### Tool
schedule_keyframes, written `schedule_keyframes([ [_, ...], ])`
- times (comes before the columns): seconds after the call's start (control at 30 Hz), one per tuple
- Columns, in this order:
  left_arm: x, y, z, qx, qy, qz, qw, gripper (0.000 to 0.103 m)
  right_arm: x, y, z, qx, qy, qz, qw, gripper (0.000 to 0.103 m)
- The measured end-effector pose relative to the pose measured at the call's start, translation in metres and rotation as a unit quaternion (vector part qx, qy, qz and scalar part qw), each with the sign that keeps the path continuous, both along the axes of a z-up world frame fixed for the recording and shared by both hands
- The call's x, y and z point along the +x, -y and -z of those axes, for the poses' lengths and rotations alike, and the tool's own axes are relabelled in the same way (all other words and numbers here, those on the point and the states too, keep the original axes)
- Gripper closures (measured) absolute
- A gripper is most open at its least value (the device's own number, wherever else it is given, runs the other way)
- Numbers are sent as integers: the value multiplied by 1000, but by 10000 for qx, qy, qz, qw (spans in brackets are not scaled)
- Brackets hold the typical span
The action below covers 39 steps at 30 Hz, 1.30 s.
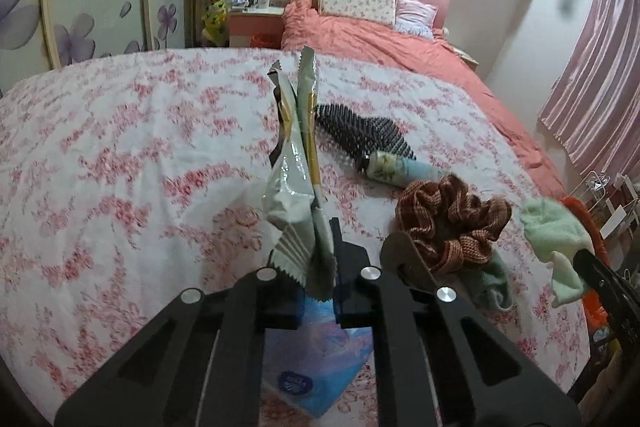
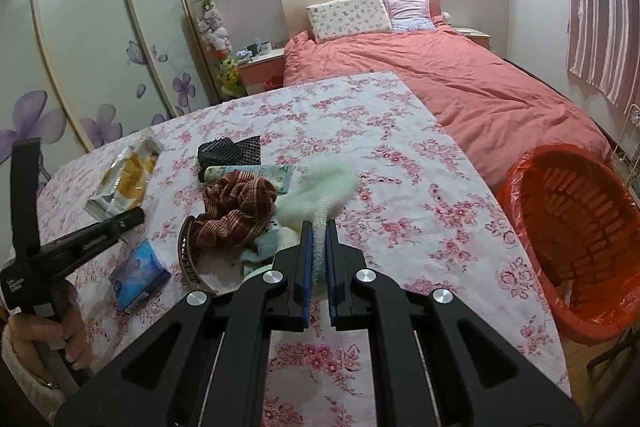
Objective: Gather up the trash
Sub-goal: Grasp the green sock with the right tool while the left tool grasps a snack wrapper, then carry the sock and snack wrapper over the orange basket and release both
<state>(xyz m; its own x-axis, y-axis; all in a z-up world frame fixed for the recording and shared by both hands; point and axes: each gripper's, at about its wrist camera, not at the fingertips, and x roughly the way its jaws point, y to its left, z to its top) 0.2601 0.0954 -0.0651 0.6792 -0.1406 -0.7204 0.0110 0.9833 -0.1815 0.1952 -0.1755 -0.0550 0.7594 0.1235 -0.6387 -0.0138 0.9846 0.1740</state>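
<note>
Left gripper (image 1: 334,259) has its fingers pinched on a crinkly snack wrapper (image 1: 294,163), lifted off the flowery tablecloth (image 1: 120,163). Right gripper (image 2: 319,255) is clamped on a pale green sock (image 2: 320,195), held above the cloth. Red bin (image 2: 576,227) sits at 3 o'clock off the table edge, hairbrush (image 1: 368,135) and scrunchie (image 1: 452,219) lying between.

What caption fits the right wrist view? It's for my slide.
Right hand-held gripper shut on pale green sock beside red bin.
</note>
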Motion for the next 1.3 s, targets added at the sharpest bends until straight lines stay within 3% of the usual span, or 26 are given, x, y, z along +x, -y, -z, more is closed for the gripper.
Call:
schedule_keyframes([
  [0.23,-8,8,-24,-13,198,153,9997,92,-5,14,-9,42,154,133,9998,97],
  [0.6,-25,73,-52,-164,405,917,9948,92,-25,53,-31,142,523,404,9977,97],
  [1.0,-43,162,-66,-446,487,1874,9801,92,-48,115,-41,251,731,1062,9913,97],
  [1.3,-52,239,-67,-542,511,2605,9626,92,-58,164,-36,279,729,1564,9846,97],
])
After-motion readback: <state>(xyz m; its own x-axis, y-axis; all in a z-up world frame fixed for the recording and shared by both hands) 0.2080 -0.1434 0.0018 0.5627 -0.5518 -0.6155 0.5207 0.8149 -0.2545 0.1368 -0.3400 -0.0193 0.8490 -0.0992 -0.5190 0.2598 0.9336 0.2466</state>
